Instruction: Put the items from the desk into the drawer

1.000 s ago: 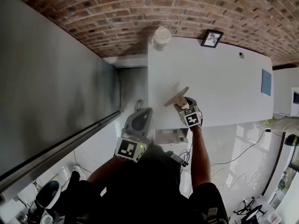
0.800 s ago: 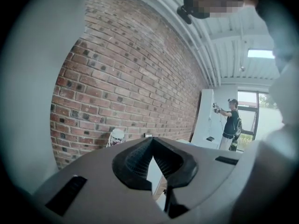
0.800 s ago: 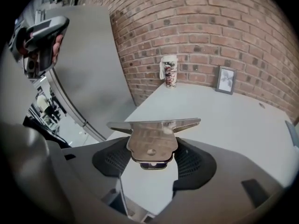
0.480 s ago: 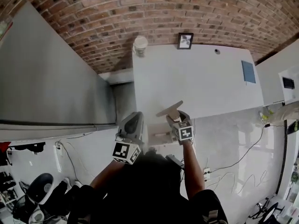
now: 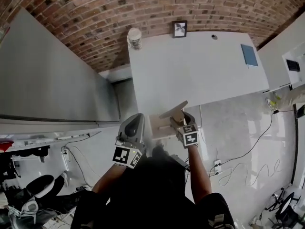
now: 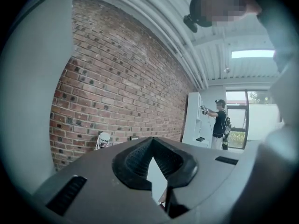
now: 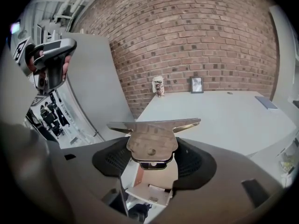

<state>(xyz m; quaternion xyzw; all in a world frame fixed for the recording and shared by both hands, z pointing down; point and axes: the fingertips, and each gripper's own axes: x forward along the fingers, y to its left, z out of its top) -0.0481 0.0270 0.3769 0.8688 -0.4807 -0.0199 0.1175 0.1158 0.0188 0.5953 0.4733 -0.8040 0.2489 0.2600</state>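
Note:
My right gripper (image 5: 180, 119) is shut on a flat metal scraper (image 5: 174, 110) with a wide blade, held over the front edge of the white desk (image 5: 200, 75). In the right gripper view the scraper (image 7: 152, 135) stands clamped between the jaws, above the open drawer (image 7: 148, 189). The drawer (image 5: 161, 128) juts out under the desk's front edge, between both grippers. My left gripper (image 5: 135, 126) hangs left of the drawer with its jaws together and nothing in them (image 6: 152, 143). On the desk remain a patterned jar (image 5: 135, 37), a small picture frame (image 5: 179, 28) and a blue flat item (image 5: 249, 55).
A tall grey cabinet (image 5: 52, 80) stands left of the desk, with a narrow gap between them. A brick wall (image 5: 143, 4) runs behind. Cables (image 5: 238, 166) trail over the glossy floor at right. Another person (image 6: 218, 122) stands far off by a doorway.
The right gripper with the scraper has come back from over the desk to the desk's front edge, above the drawer. The left gripper stays beside the drawer.

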